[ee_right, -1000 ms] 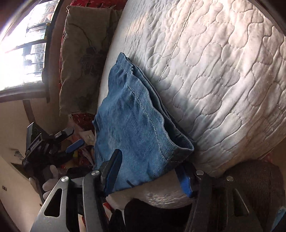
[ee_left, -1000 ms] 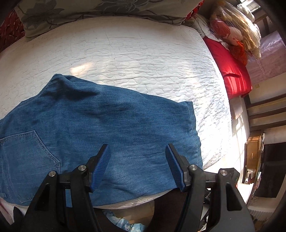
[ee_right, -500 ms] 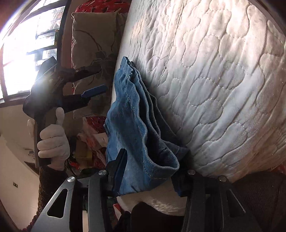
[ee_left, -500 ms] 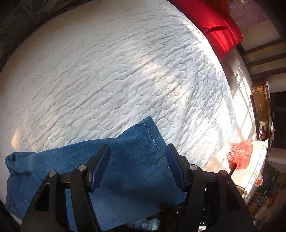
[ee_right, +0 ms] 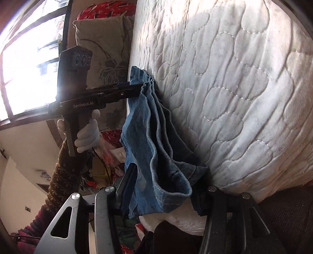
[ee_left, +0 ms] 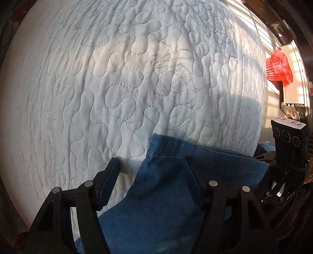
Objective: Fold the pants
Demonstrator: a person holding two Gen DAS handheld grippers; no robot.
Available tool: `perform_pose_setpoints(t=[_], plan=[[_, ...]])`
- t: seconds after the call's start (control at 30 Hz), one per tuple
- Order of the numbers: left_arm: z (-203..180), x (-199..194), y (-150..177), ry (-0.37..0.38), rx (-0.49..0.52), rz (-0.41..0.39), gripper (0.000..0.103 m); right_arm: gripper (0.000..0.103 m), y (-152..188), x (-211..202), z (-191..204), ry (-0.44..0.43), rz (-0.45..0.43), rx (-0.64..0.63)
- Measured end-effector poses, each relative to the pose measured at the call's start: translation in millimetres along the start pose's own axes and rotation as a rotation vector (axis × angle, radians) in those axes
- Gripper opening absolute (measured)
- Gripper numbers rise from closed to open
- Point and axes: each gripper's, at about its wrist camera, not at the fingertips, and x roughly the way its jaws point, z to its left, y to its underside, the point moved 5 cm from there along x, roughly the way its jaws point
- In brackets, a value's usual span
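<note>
The blue denim pants (ee_left: 176,185) hang over the near edge of the white quilted bed (ee_left: 137,78). In the left wrist view my left gripper (ee_left: 150,183) is wide open, with the hemmed end of the pants between its fingers but not pinched. In the right wrist view the pants (ee_right: 148,140) bunch in folds against the bed's side. My right gripper (ee_right: 166,187) is open, the bunched hem lying between its fingers. The left gripper (ee_right: 135,86) also shows there, its tips at the far part of the pants.
A floral pillow (ee_right: 105,48) and red patterned cushion (ee_right: 105,9) lie at the head of the bed by a bright window (ee_right: 25,58). A red plastic basket (ee_left: 277,66) stands on a white shelf beyond the bed. My right gripper's body (ee_left: 289,140) shows at right.
My left gripper has swung along the pants to the hemmed leg end. The pants are more bunched up between the two grippers. My right gripper has stayed at the hem.
</note>
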Motion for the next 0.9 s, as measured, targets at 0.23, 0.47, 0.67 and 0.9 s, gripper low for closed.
perform_pose_setpoints(t=[0.23, 0.47, 0.67, 0.9], plan=[[-27, 13, -3, -0.048, 0.090, -0.009, 0.079, 0.051, 0, 1, -1, -0.005, -0.007, 0.014], [-48, 5, 4, -0.069, 0.105, -0.042, 0.051, 0.051, 1, 3, 1, -0.002, -0.010, 0.016], [-51, -4, 9, -0.072, -0.031, -0.100, 0.026, 0.051, 6, 2, 9, 0.024, -0.027, -0.014], [-56, -13, 38, 0.022, -0.209, -0.225, 0.009, 0.014, 21, 4, 44, 0.205, -0.052, -0.244]])
